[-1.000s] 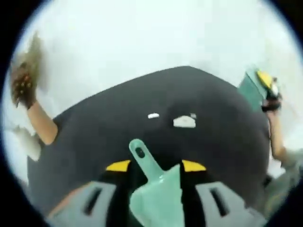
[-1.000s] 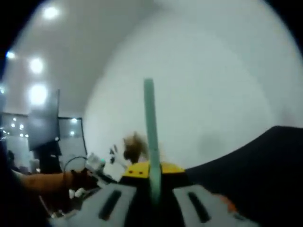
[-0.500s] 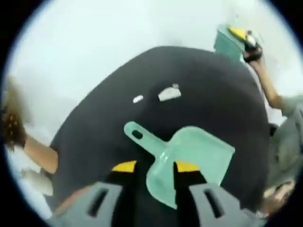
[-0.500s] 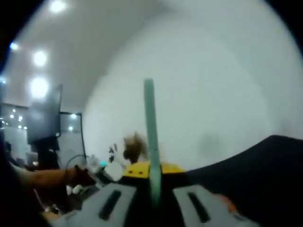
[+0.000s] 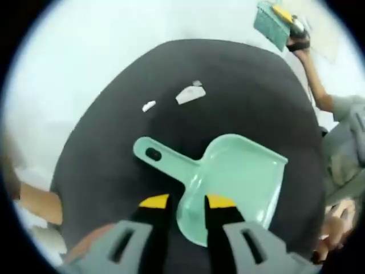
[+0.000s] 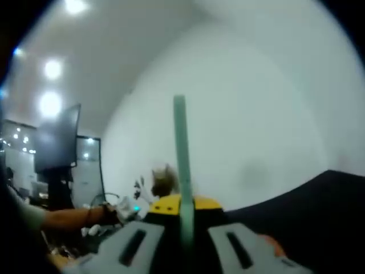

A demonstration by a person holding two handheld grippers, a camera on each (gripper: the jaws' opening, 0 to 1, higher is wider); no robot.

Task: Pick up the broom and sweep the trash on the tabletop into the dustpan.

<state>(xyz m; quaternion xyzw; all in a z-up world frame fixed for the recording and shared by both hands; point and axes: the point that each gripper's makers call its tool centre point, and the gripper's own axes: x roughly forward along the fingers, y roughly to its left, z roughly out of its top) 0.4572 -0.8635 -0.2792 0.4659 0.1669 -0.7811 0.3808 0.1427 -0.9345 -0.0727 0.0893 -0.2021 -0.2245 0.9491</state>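
Note:
In the left gripper view my left gripper is shut on the rim of a mint green dustpan, held above the black tabletop, its handle pointing left. White scraps of trash and a smaller bit lie beyond it on the table. Far at the upper right, my right gripper holds the green broom head. In the right gripper view my right gripper is shut on the broom's thin green handle, which rises straight up against a white wall.
A person's arm reaches along the table's right side; another arm shows at the lower left. In the right gripper view an arm stretches in from the left, with a dark screen and ceiling lights behind. The table edge lies at the lower right.
The dustpan has rolled from edge-on to flat, showing its open scoop. The left view has shifted, so the trash and the broom sit higher in it. The right view barely changed.

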